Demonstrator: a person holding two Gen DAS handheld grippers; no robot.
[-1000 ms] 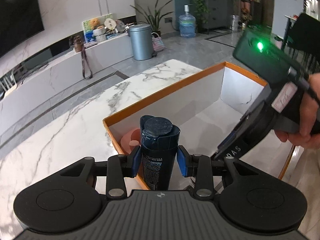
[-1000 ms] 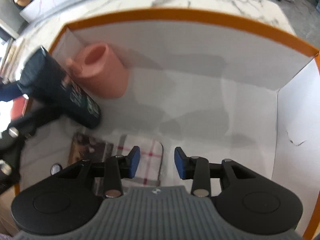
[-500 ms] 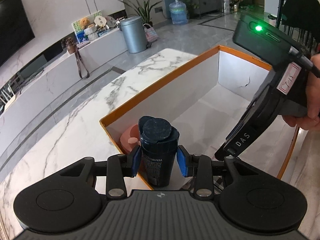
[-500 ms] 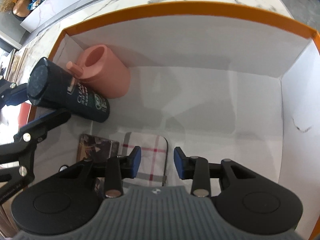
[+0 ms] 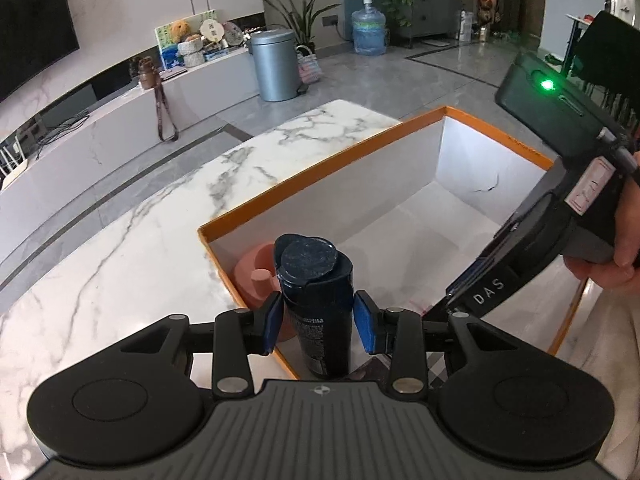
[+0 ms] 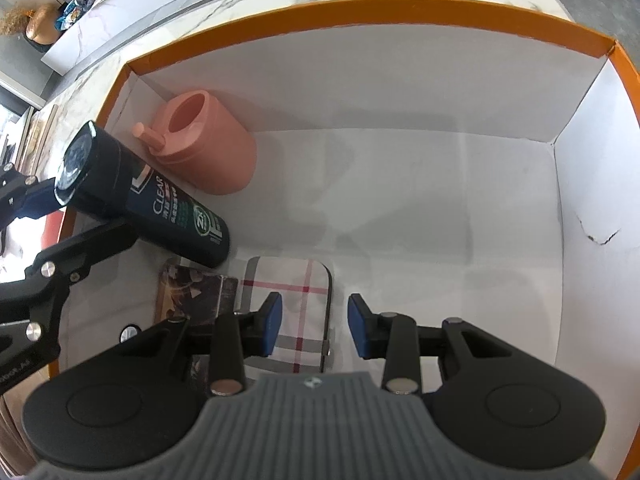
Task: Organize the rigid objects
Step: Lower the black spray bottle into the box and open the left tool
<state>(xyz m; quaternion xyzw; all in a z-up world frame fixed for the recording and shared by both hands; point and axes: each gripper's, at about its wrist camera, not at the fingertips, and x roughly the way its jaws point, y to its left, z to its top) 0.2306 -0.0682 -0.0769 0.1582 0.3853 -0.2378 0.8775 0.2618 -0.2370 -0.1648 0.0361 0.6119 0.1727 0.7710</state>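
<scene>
My left gripper is shut on a dark blue shampoo bottle, its blue pads pressing both sides below the cap. The bottle leans into the left end of an orange-rimmed white box, base close to the floor. A pink jar stands behind it in the corner. My right gripper hovers open over a plaid case lying flat on the box floor, nothing between its pads. Beside the case lies a dark patterned flat pack.
The box sits on a marble table. Its right half shows bare white floor. A person's hand holds the right gripper's body over the box. A grey bin stands on the floor beyond.
The bottle stays gripped and its base has shifted slightly deeper into the box. The right gripper's view has tilted a little, and its jaws stay the same width.
</scene>
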